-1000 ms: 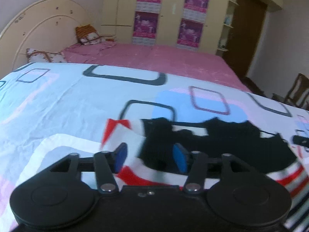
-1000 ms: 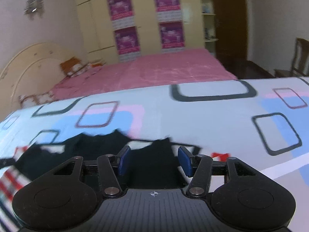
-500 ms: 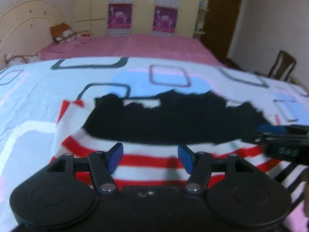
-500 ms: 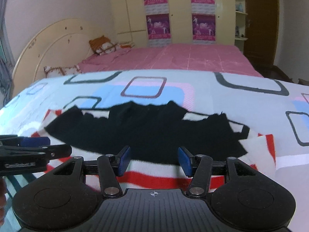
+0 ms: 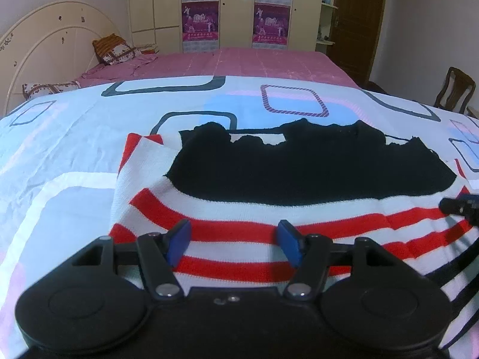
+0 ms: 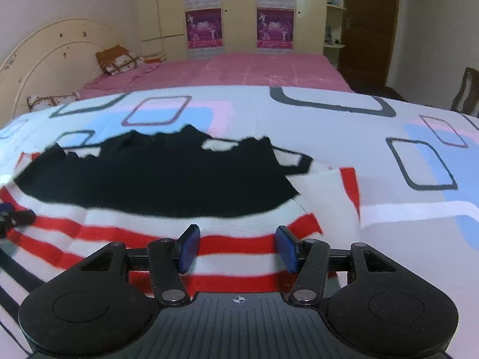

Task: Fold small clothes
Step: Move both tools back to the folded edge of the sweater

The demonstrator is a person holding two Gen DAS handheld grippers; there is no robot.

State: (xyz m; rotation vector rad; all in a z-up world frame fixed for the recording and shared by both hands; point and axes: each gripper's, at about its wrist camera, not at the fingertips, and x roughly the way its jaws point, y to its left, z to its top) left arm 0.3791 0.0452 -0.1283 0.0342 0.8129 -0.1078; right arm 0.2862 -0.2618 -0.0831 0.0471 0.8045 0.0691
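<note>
Hovering over the bed now, both grippers angle down at a striped sweater (image 5: 269,218) spread flat on the patterned bedsheet (image 5: 74,137), its black upper part toward the far side and the red and white bands nearest the cameras. In the left wrist view the left gripper (image 5: 235,240) has its blue fingers (image 5: 179,239) parted, and they have just been opening wider; nothing is pinched between them, the red stripes simply show through the gap. Over on the right wrist view the right gripper (image 6: 238,246) stands about half open too, blue fingers (image 6: 286,246) apart above the sweater's (image 6: 179,209) lower bands, gripping nothing. Each gripper's tip peeks into the other's picture at the sweater's edge, so they sit side by side along the hem end. Beyond the sheet a pink bedspread (image 5: 239,62) runs back to a cream headboard (image 5: 45,48) with pillows (image 5: 115,51), a wardrobe carrying purple posters (image 5: 200,27), a dark door (image 5: 356,21), and a wooden chair (image 5: 456,89) off right
</note>
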